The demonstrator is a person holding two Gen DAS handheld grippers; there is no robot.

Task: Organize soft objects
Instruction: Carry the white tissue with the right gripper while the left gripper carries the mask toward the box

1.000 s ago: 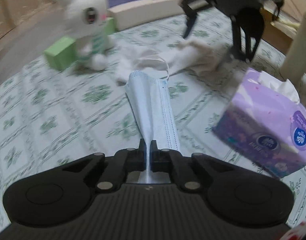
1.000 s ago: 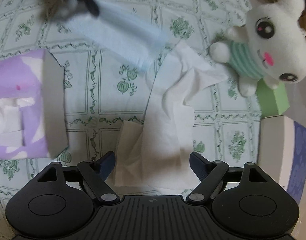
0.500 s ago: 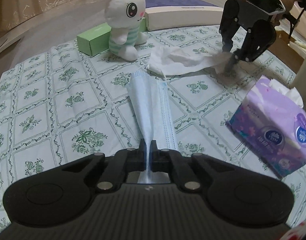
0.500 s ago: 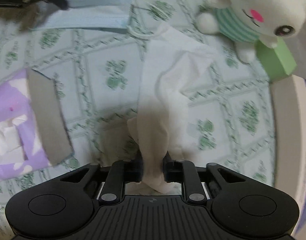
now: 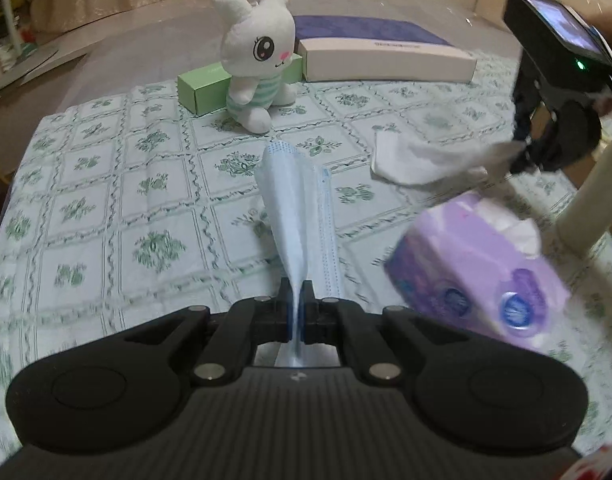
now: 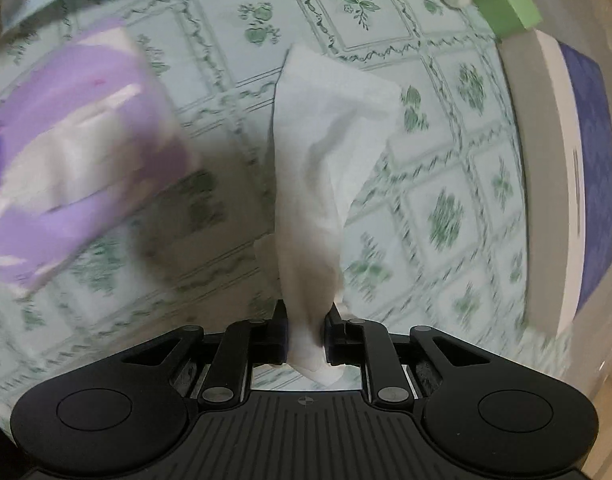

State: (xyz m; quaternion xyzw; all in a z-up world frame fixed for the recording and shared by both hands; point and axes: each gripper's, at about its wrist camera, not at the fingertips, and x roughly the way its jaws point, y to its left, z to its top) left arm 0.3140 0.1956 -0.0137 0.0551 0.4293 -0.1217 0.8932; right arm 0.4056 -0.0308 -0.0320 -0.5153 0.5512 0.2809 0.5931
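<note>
Two grips hold: my left gripper (image 5: 297,308) pinches the blue mask (image 5: 295,216), my right gripper (image 6: 306,330) clamps the white tissue (image 6: 318,168). Both trail ahead of the fingers; dragging could snag the tissue pack (image 5: 474,264).

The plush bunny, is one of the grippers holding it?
No, the plush bunny sits on the tablecloth against a green box, away from both grippers.
</note>
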